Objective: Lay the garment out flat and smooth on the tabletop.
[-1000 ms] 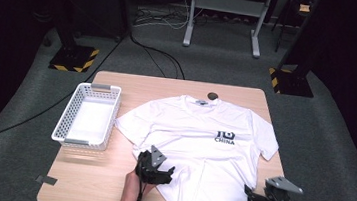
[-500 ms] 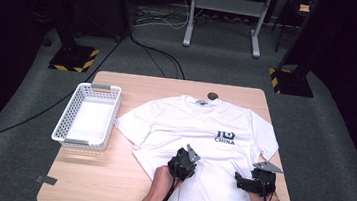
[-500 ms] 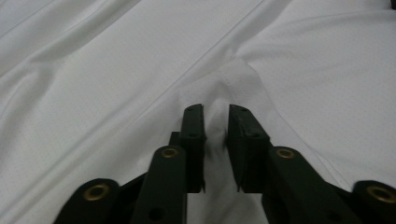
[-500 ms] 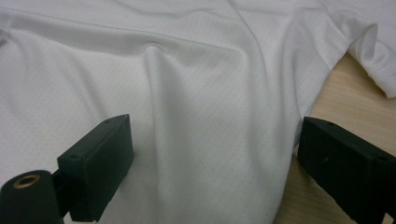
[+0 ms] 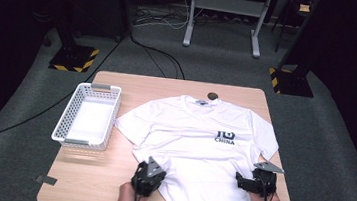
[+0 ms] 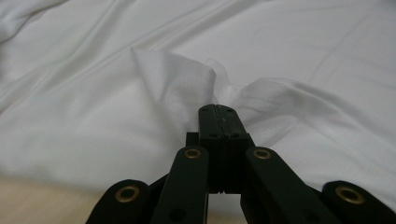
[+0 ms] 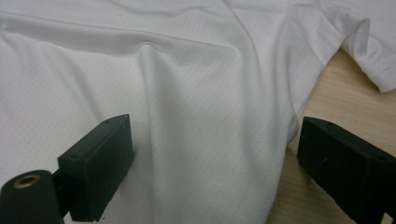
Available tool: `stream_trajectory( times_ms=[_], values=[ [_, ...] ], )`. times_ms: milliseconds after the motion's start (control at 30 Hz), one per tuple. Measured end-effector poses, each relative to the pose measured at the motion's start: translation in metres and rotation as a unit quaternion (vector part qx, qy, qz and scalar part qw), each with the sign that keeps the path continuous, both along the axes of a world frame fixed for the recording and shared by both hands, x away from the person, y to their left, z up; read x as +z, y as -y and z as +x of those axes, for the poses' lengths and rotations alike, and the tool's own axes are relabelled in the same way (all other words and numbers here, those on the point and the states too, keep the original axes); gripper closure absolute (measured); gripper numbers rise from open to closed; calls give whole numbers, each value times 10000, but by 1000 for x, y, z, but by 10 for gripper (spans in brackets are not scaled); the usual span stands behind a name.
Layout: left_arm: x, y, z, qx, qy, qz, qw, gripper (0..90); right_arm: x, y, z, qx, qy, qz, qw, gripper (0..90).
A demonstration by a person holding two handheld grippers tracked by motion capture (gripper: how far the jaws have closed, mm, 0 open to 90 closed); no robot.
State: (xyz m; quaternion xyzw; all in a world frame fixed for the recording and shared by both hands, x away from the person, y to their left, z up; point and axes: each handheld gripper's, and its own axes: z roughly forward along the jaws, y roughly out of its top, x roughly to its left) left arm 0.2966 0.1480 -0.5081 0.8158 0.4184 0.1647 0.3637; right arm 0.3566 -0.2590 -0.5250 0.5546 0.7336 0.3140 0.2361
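White T-shirt (image 5: 201, 143) lies face up on the desk (image 5: 107, 181), collar away from the person, hem at the near edge; long axis runs near-to-far. Left tongs (image 5: 149, 174) sit at the shirt's near-left part, jaws together and clamped on a pinch of fabric (image 6: 205, 88) that's bunched up in front of them. Right tongs (image 7: 212, 161) are over the near-right part w/ jaws wide apart, one jaw above cloth, the other above bare wood just past the side seam; nothing gripped yet. So the shirt's right edge lies between the right jaws, ready to be closed on. Right sleeve (image 7: 369, 51) sits further out, apart from the jaws. White basket (image 5: 87, 116) stands to the left, near the left sleeve but clear of both hands. Small dark disc (image 5: 212, 96) beyond the collar, well away. Nothing blocks the fold path, I'd judge.
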Motion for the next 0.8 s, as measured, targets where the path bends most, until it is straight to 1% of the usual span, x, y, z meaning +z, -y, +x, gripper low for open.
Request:
stream_trajectory(
  times_ms=[67,100,133,167,200,233,333,367,400,433,467,500,533,567,600,667,700,733,767,800],
  values=[
    [0,-21,-19,161,-84,-3,9998,900,0,2,0,-52,5,6,10000,95],
    [0,-21,-19,161,-84,-3,9998,900,0,2,0,-52,5,6,10000,95],
    [0,-30,-29,239,-106,-1,9997,900,0,4,-1,-78,14,-10,10000,95],
    [1,-46,-47,292,-216,49,9993,900,0,4,-1,-96,10,-6,10000,94],
    [0,-51,-56,326,-254,105,9991,900,0,4,-1,-102,17,-16,9999,94],
    [0,-56,-64,325,-339,192,9987,900,0,4,-1,-104,20,-19,9999,93],
    [-1,-71,-85,223,-630,209,9975,894,0,4,0,-110,19,-22,9999,91],
    [0,-75,-90,201,-698,196,9972,877,0,5,0,-119,19,-22,9999,89],
    [2,-80,-94,262,-709,180,9970,772,0,5,1,-128,19,-22,9999,89],
    [4,-85,-95,298,-629,55,9976,696,0,5,1,-126,20,-25,9999,88],
    [7,-89,-95,369,-542,-136,9978,616,0,6,2,-134,28,-26,9999,88],
    [9,-93,-92,450,-403,-332,9976,496,0,6,2,-133,31,-34,9999,88],
    [11,-94,-89,525,-218,-492,9972,408,0,7,2,-122,19,-26,9999,87],
    [13,-94,-82,597,-33,-599,9964,369,0,7,2,-120,16,-21,9999,87],
    [12,-91,-73,686,69,-646,9955,328,0,7,2,-122,23,-21,9999,88],
    [8,-78,-49,774,203,-450,9958,272,0,8,2,-132,36,-38,9999,88],
    [3,-70,-37,810,231,-270,9961,255,0,9,2,-145,46,-42,9999,88],
    [-2,-62,-26,753,207,-59,9969,241,0,9,2,-147,50,-52,9999,86],
    [-8,-55,-18,681,140,115,9975,217,0,10,2,-163,51,-64,9998,85],
    [-13,-51,-15,568,56,282,9980,209,0,11,2,-170,60,-64,9998,84]
  ],
)
